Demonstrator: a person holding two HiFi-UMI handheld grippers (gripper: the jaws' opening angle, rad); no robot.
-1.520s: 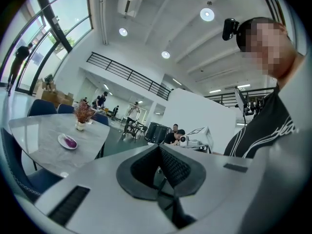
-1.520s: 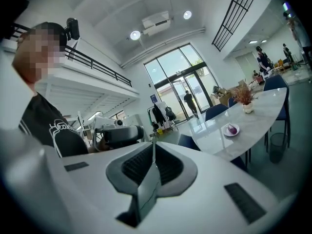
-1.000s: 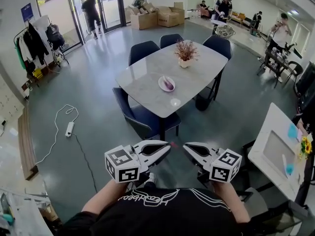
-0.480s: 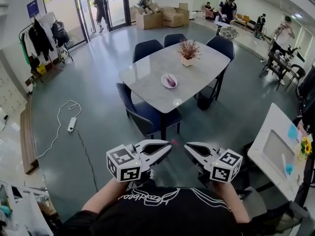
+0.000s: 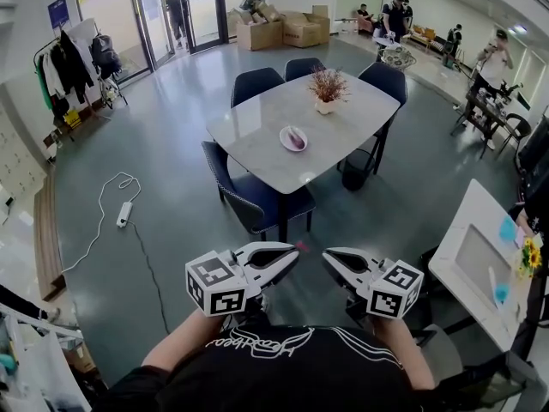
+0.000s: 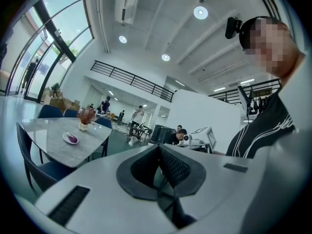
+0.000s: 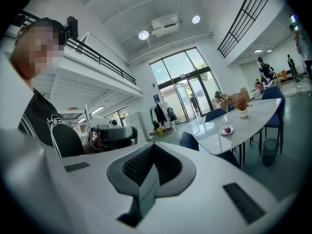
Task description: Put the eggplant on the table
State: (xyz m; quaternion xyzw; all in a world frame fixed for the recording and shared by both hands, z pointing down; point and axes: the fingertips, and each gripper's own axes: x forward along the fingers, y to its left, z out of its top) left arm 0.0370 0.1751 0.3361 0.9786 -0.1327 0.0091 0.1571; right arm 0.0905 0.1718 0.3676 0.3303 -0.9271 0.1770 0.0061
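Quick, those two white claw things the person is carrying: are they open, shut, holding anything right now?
White two-jaw left gripper: closed, jaws together, holding nothing.
White two-jaw right gripper: closed, jaws together, holding nothing.

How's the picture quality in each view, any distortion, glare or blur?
Head view: sharp, wide-angle bend at the edges, daylight sheen on the floor. Left gripper view: heavy fisheye, black corners, ceiling lamps blooming. Right gripper view: same fisheye, table sharp.
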